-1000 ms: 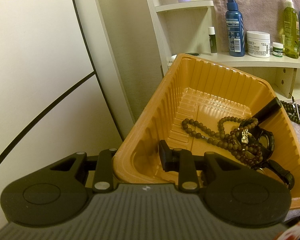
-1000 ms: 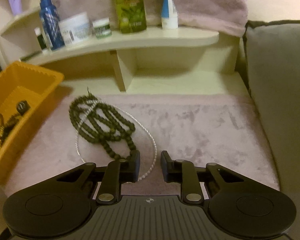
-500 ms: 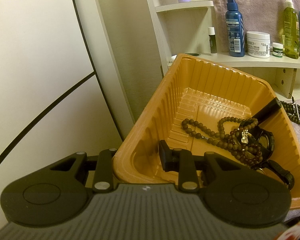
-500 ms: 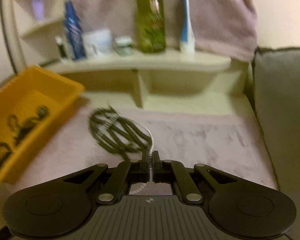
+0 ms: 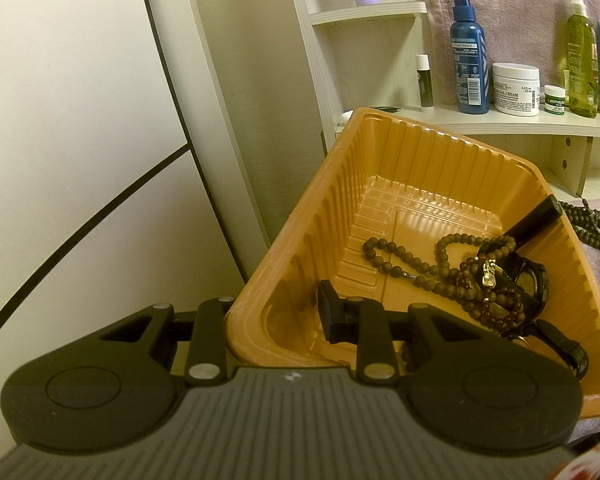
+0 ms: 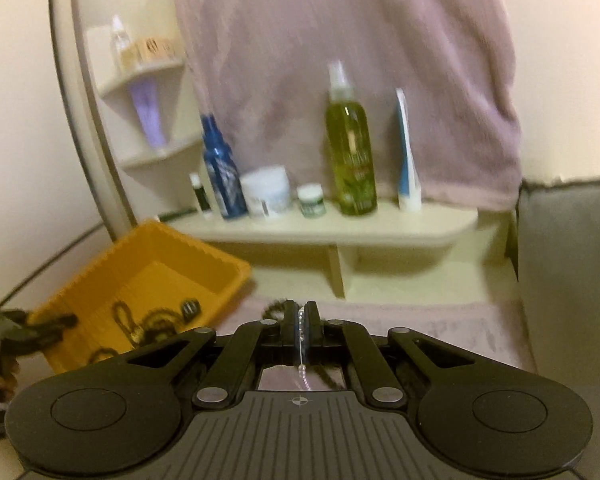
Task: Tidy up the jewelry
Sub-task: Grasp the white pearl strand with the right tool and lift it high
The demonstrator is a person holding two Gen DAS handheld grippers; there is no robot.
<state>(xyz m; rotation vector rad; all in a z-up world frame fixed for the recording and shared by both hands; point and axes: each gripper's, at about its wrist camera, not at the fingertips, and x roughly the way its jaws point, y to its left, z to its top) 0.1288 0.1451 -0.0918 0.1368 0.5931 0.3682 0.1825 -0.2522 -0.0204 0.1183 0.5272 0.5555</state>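
Observation:
The orange plastic tray is tilted up and holds brown bead strings and a black watch. My left gripper straddles the tray's near corner wall, one finger outside and one inside, gripping it. My right gripper is shut on a thin silver chain that hangs down between its fingers, lifted above the pink mat. A dark green bead necklace shows just beyond the fingertips; it also shows in the left wrist view. The tray lies left of the right gripper.
A cream shelf at the back carries a blue spray bottle, a white cream jar, a green bottle and a tube. A pink towel hangs above. A grey cushion stands at the right.
My right gripper closed on the silver chain and has lifted it, the view rising and tilting up. The left gripper and tray have not moved.

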